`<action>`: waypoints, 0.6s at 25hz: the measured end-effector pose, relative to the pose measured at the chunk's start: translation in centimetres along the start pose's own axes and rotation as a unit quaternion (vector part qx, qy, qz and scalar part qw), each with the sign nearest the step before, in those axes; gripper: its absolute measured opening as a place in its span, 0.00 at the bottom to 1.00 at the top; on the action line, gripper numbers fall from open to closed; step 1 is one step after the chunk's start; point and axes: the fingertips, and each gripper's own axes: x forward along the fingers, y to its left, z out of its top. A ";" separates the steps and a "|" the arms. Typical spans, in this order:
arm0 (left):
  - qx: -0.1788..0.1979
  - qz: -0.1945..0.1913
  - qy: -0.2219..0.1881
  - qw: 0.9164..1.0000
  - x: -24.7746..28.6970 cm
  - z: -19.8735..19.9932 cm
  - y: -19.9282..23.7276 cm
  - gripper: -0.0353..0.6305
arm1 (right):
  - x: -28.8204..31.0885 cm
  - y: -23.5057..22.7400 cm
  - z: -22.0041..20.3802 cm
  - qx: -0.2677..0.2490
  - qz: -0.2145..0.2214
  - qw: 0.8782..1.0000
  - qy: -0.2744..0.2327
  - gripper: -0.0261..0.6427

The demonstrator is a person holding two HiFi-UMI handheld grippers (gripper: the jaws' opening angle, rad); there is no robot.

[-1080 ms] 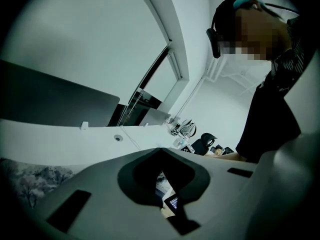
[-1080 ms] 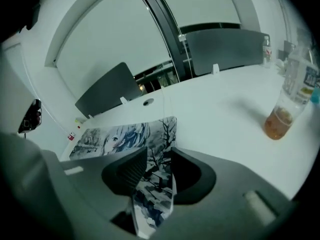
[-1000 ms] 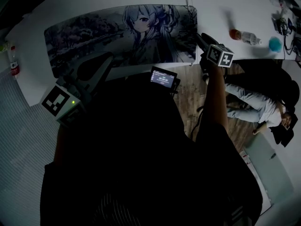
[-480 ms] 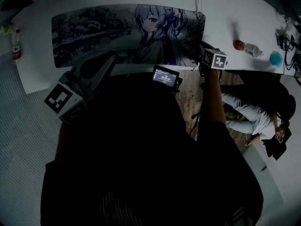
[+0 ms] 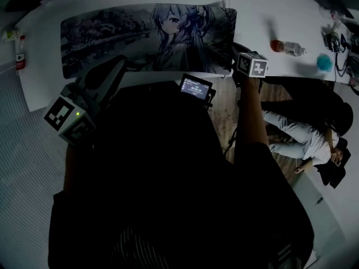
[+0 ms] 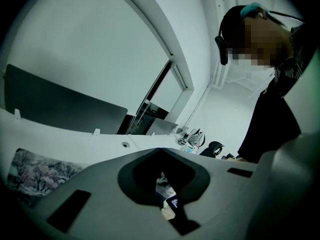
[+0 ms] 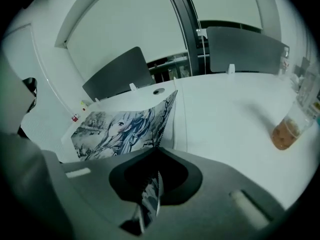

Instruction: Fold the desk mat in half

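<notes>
Our right gripper point(image 7: 158, 153) has just been closing and now pinches the near right corner of the desk mat point(image 5: 140, 38), which lies spread on the table point(image 5: 263, 13). Our left gripper point(image 5: 106, 78) waits by the near edge with its jaws together, holding nothing. We judge that the grasping step is in hand. Next, this end should be lifted and carried over to the left end.

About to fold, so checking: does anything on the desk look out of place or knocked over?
The bottle right of the mat appears to lie on its side on the desk, not standing. No spill shows around it.
</notes>
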 end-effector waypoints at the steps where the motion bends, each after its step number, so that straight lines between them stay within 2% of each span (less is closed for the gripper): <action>1: 0.003 0.002 -0.005 1.000 -0.4 0.1 -0.2 0.07 | -0.3 0.3 0.2 -0.001 0.006 1.000 -0.005 0.06; 3: 0.018 0.008 -0.008 1.000 -1.1 0.2 -0.5 0.07 | -0.9 0.9 0.5 -0.001 0.017 1.000 -0.015 0.06; 7: 0.084 0.011 0.010 0.996 -1.3 -0.2 -2.6 0.07 | -2.2 1.7 1.2 -0.001 0.032 0.999 -0.030 0.06; 15: 0.081 -0.014 -0.019 0.996 -3.7 0.9 -4.7 0.06 | -4.0 4.4 2.7 -0.009 0.052 0.998 -0.045 0.06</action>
